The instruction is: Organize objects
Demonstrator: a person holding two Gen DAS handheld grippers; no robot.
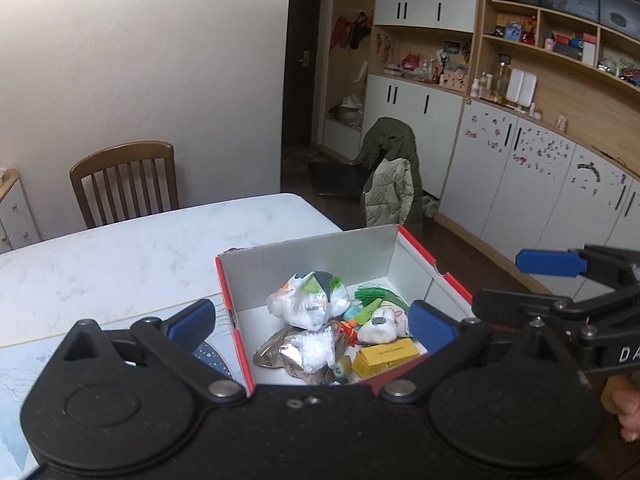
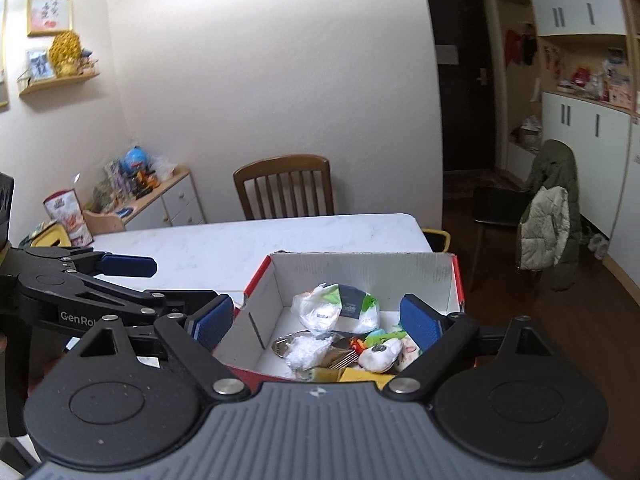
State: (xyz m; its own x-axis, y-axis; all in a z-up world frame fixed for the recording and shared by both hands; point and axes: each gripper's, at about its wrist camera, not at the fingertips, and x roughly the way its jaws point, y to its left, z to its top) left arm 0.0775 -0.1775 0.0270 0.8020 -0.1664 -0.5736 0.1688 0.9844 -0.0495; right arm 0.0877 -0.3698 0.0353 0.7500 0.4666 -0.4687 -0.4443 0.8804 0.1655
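- The left gripper (image 1: 312, 320) hovers over the near edge of the cardboard box (image 1: 308, 256), its blue-padded fingers (image 1: 192, 318) spread wide with nothing between them: released.
- The right gripper (image 2: 316, 320) hangs above the same box (image 2: 360, 268) in its own view, jaws likewise spread apart and empty; one pad sits outside the box's 9 o'clock wall, the other over the interior toward 3 o'clock.
- In the left wrist view the right gripper (image 1: 552, 264) shows at 3 o'clock, beside the box's red-edged wall, with part of a hand (image 1: 628, 416) at the frame edge.
- In the right wrist view the left gripper (image 2: 128, 266) shows at 9 o'clock, over the table (image 2: 240, 240).
- The box stands on the white marble-patterned table (image 1: 120, 256), near its 3 o'clock corner, open-topped, white inside with red trim.
- Inside lie a crumpled white plastic bag (image 1: 308, 300) toward 12 o'clock, a yellow carton (image 1: 386, 356) at 5 o'clock, a white plush toy (image 1: 380, 324) just beside it, a green tassel (image 1: 370, 294), a silvery foil packet (image 1: 276, 354) and a clear bag of white bits (image 1: 316, 348), all heaped and touching.
- A wooden chair (image 1: 126, 182) stands at the table's far side, at 12 o'clock.
- A jacket-draped chair (image 2: 552, 208) stands on the dark floor at 2 o'clock.
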